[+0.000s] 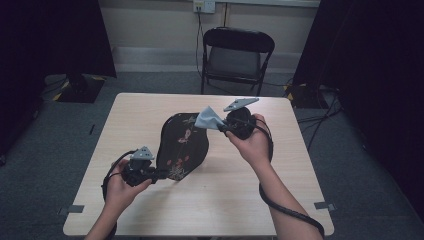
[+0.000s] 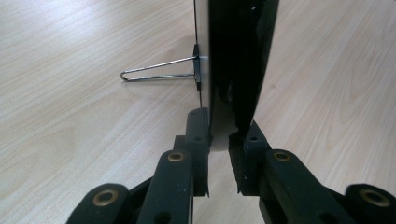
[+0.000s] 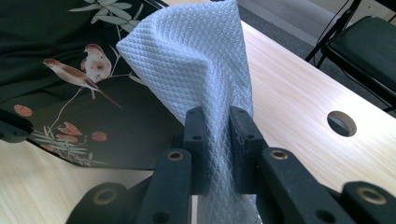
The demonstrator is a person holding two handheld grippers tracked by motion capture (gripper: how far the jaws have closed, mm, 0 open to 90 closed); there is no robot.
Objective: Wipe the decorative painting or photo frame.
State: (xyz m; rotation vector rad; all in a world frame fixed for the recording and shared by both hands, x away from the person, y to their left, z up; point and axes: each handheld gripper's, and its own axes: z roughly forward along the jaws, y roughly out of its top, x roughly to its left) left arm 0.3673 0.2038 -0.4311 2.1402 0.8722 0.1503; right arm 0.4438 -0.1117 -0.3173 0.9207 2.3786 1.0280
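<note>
A black leaf-shaped panel (image 1: 182, 142) painted with birds and flowers is held over the middle of the table, tilted up on edge. My left gripper (image 1: 161, 174) is shut on its near lower rim. In the left gripper view the panel (image 2: 238, 56) runs edge-on between the jaws of my left gripper (image 2: 219, 135), and a wire stand (image 2: 159, 72) juts from its back. My right gripper (image 1: 223, 128) is shut on a pale blue waffle-weave cloth (image 1: 206, 119) that hangs just over the panel's far right rim. In the right gripper view the cloth (image 3: 196, 60) rises from my right gripper (image 3: 217, 126), in front of the painted face (image 3: 60, 102).
The light wooden table (image 1: 225, 200) has a round hole (image 3: 341, 123) near its far right side. A black folding chair (image 1: 237, 50) stands behind the table. Dark curtains hang at both sides, and cables lie on the floor to the right.
</note>
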